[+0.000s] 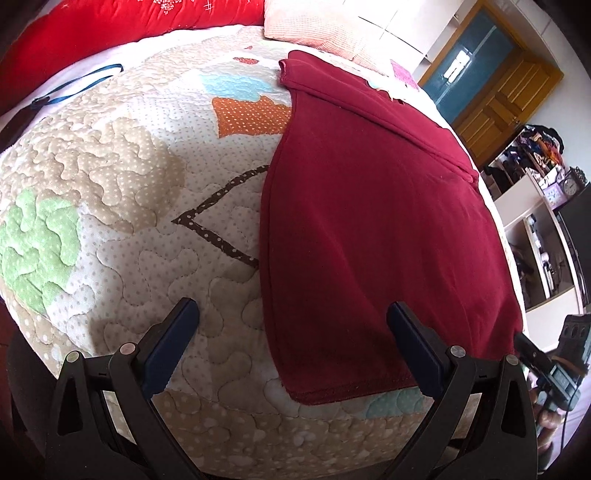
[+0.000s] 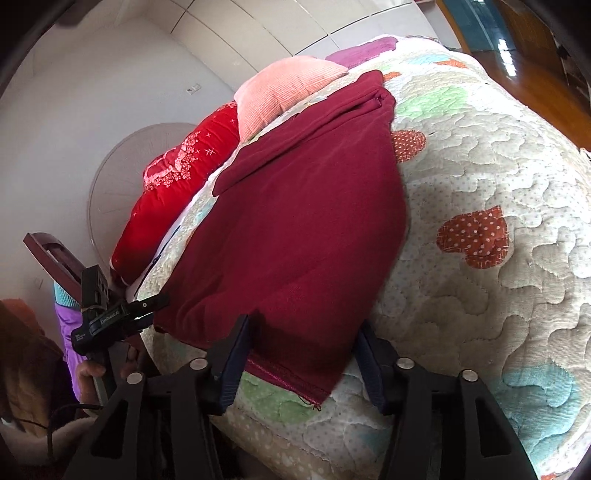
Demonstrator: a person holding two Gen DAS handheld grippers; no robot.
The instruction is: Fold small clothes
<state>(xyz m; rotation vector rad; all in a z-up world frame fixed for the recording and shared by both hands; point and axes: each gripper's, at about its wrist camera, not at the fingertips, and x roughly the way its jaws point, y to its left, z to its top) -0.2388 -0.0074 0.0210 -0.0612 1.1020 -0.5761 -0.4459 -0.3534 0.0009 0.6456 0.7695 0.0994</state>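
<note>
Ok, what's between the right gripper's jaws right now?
The near hem of the maroon garment, flat on the quilt, with the right gripper open around it; the right wrist view shows this.

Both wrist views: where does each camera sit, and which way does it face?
Left wrist: on the left claw, looking down at the quilt beside the maroon garment; the right claw shows at the edge.
Right wrist: on the right claw, straddling the garment's hem; left claw and a hand show.
Shared: garment, quilt, pink pillow.
</note>
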